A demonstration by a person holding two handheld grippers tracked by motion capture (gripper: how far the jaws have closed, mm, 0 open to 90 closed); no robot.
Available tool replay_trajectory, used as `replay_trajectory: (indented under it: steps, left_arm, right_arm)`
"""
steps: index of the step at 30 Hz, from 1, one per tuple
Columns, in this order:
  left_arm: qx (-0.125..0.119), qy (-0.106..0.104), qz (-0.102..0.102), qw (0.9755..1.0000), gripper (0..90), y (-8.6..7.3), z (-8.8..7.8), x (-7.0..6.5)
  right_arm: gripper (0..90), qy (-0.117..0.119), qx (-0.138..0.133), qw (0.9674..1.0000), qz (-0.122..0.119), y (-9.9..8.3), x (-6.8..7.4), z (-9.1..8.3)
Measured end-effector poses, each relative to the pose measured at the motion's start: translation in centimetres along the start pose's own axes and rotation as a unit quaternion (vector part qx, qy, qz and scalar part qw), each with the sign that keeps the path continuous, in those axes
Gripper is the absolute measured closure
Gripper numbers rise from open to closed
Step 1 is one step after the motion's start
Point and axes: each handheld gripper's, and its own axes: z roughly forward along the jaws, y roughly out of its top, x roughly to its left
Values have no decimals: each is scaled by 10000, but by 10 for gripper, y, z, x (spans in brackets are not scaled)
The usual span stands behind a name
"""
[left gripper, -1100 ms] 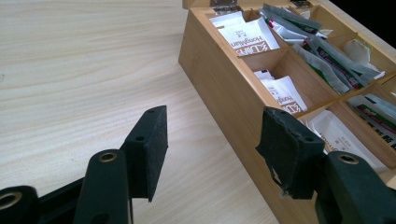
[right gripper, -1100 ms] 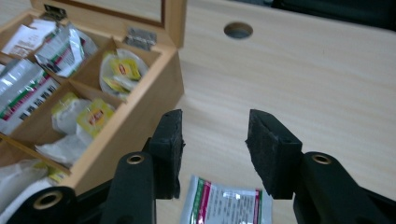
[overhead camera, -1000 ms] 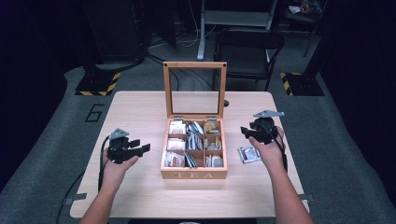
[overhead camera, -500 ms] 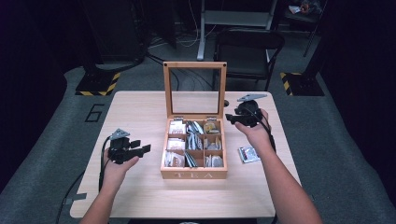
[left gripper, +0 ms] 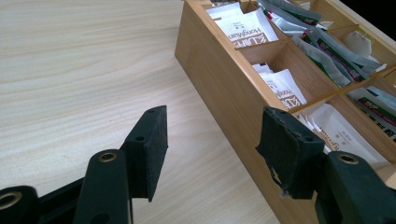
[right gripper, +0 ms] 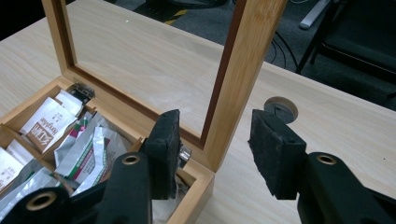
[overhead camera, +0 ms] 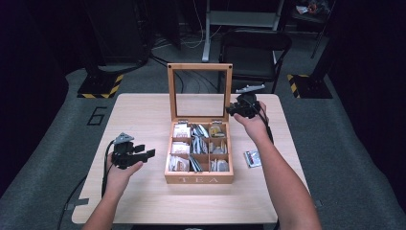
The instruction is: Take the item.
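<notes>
A wooden tea box marked TEA stands mid-table, its compartments full of tea bags. Its glass lid is raised upright at the back. My left gripper rests on the table left of the box, open, with bare table between its jaws; the left gripper view has the box's side wall just beyond the left gripper. My right gripper is held up at the lid's right edge. In the right gripper view the lid's side post stands between the open jaws of the right gripper, untouched by the pads.
A loose tea packet lies on the table right of the box. A round cable hole sits in the tabletop behind the lid. A black chair stands beyond the far edge.
My right hand has moved from beside the box's right side, near the loose packet, up and toward the lid's right post. The left hand has stayed put.
</notes>
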Motion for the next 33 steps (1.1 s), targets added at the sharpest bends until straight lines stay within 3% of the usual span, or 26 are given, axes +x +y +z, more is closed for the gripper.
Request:
replay_trajectory:
  steps: [8,16,17,21,22,29,33]
  left_arm:
    - [13,-36,-12,10000,421,-1,2,-1]
    - [-4,-53,-57,10000,421,-2,1,0]
    - [-10,-54,-48,10000,421,-2,0,0]
    - [-19,-52,-49,10000,421,-2,-1,0]
    - [-23,-53,-46,10000,421,-2,-1,0]
    - [-25,-55,-64,10000,421,-2,-2,0]
    - [-30,-61,-83,9999,421,-2,-2,0]
  right_arm:
    - [521,-93,-53,9997,213,7,-9,15]
    - [484,-203,-43,9997,132,16,-10,29]
    - [479,-183,-60,9998,26,17,-11,30]
    - [474,-269,-72,9996,80,21,-8,35]
    - [474,-246,-102,9996,-13,21,-10,36]
    - [560,-34,-206,9996,183,21,-14,40]
    - [596,15,-153,9998,134,23,-16,40]
